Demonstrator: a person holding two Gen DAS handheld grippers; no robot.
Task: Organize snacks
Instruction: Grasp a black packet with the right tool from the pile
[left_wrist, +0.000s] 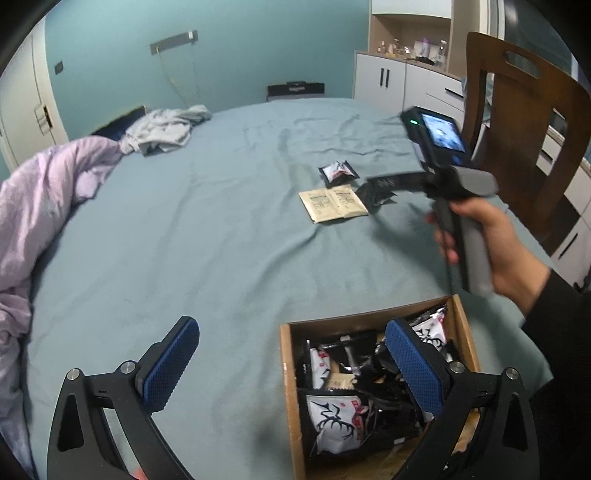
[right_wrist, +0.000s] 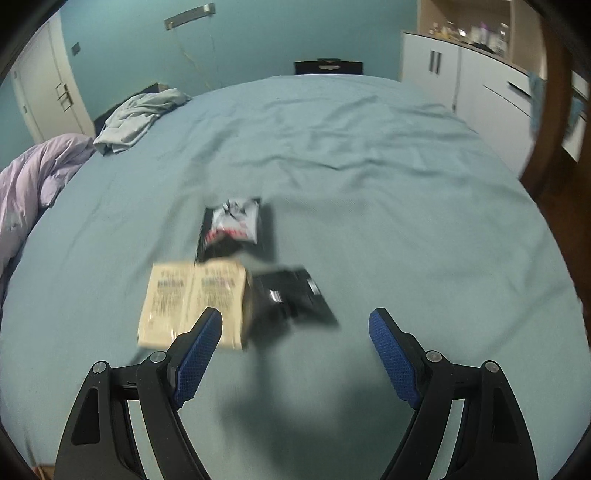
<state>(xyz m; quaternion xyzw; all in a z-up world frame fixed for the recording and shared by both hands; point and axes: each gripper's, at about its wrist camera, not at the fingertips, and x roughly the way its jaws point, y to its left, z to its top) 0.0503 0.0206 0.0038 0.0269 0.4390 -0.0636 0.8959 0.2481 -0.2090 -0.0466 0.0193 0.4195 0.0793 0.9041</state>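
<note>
Black packet (right_wrist: 295, 295) blurred beside beige packet (right_wrist: 192, 302).

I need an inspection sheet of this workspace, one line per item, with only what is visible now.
Surface: bed sheet, wrinkled.
Job's things: cardboard box holds packets; beige packet, black packet and white-and-black packet lie loose.
Clutter: purple duvet, grey clothes.
Grippers: left gripper open, empty; right gripper open, empty, near the loose packets.
Cables: thin cords hang on the wall.
Surroundings: wooden chair, white cabinets.
</note>
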